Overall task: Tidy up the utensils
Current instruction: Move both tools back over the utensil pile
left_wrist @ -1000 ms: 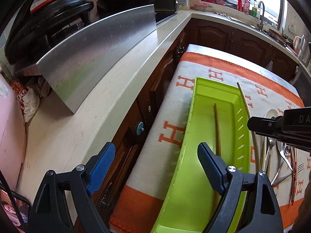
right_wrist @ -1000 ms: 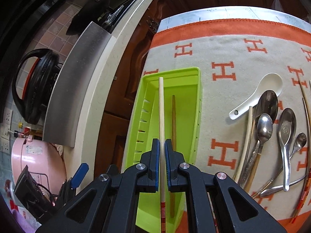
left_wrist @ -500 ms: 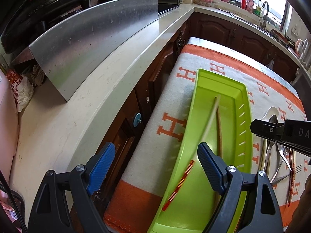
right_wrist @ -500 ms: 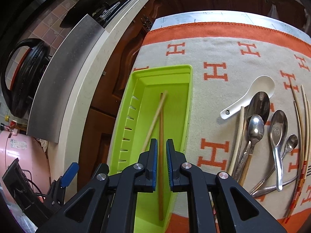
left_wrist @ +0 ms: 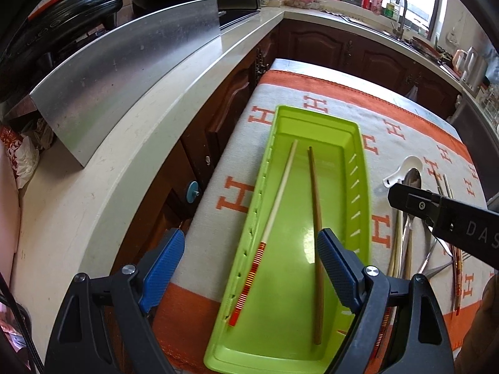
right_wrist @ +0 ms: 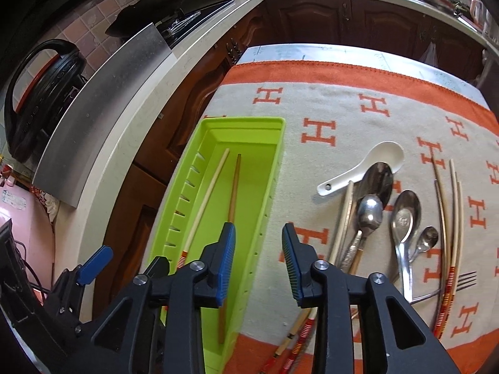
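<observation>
A lime-green tray [left_wrist: 358,143] [right_wrist: 249,122] lies on the orange-and-grey cloth. Inside it rest a pale chopstick with a red-striped end [left_wrist: 274,215] [right_wrist: 205,199] and a brown chopstick [left_wrist: 315,218] [right_wrist: 233,193]. My left gripper [left_wrist: 249,265] hangs open above the tray's near end, empty. My right gripper [right_wrist: 258,265] hovers over the tray's right wall; its jaws are opening with nothing between them. Right of the tray lie a white ceramic spoon [right_wrist: 365,165], several metal spoons [right_wrist: 405,215], a fork [right_wrist: 464,280] and more chopsticks [right_wrist: 455,218].
A cream countertop [left_wrist: 103,171] with a metal splash guard [left_wrist: 124,71] runs along the left, with dark wooden cabinet doors [left_wrist: 199,143] below it. A black cooker [right_wrist: 43,93] stands at far left. Two striped chopsticks [right_wrist: 296,339] lie at the cloth's near edge.
The right gripper let go of the pale striped chopstick, which dropped into the tray beside the brown one. Its jaws spread apart and it shifted right. The left gripper drifted slightly over the tray.
</observation>
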{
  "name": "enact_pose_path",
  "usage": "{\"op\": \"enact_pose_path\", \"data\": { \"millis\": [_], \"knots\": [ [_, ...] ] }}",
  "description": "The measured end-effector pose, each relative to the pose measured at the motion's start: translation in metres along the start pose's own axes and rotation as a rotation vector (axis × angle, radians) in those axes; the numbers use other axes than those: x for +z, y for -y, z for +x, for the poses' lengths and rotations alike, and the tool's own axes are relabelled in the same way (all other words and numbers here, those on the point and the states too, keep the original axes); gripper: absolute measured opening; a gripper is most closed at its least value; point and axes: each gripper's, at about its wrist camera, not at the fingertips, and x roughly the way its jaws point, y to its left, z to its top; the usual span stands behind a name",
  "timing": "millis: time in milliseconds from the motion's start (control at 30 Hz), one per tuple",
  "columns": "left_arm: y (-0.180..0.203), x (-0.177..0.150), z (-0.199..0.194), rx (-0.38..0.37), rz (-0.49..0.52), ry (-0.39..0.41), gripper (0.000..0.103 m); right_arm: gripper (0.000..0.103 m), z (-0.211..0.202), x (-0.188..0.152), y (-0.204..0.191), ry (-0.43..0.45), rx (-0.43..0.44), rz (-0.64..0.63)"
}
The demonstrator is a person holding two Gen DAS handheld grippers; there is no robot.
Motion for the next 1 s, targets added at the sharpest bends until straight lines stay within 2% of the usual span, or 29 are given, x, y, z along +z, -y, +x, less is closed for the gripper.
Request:
{"op": "enact_pose_path", "data": {
  "millis": [533, 1000],
  "knots": [
    [0.038, -0.01, -0.011, -0.046, 0.073, -0.018, 0.085, 0.036, -0.053, -0.031, 0.034, 0.146, -0.127, -0.089],
    [0.104, -0.012, -0.02, -0.085, 0.189, -0.026, 0.085, 0.036, -0.08, -0.057, 0.108, 0.196, -0.214, -0.038]
  ]
}}
